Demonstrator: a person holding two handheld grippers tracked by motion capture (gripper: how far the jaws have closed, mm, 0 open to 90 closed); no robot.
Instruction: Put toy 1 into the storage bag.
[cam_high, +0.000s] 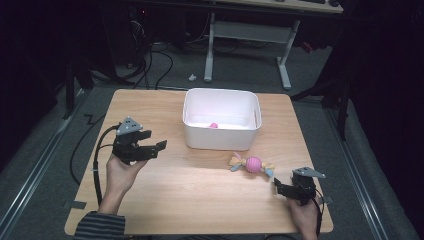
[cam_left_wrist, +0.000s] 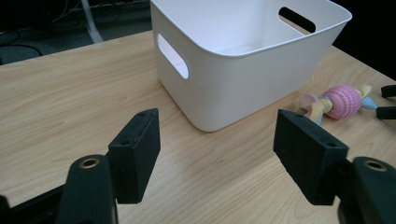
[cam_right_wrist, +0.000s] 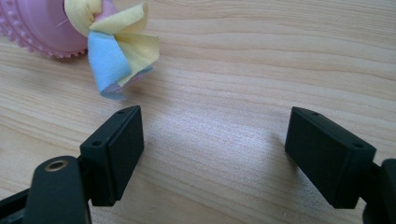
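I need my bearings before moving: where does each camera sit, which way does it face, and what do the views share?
High view: above the person's side, looking forward and down on the table; both forearms, left gripper, right gripper.
Left gripper view: rides the left gripper, faces the white bin; open jaws below.
Right gripper view: rides the right gripper, low over the wood; open jaws below.
Shared: the pink toy.

**Bin at the far edge, toy to the near right**

On the table (cam_high: 165, 200), the bin (cam_high: 221, 137) sits centred toward the far edge, a small ball (cam_high: 213, 125) inside it. The knotted toy (cam_high: 253, 164) lies just before the bin's near right corner. The left gripper (cam_high: 156, 148) is toward the left edge, the right gripper (cam_high: 278, 187) by the near right corner.
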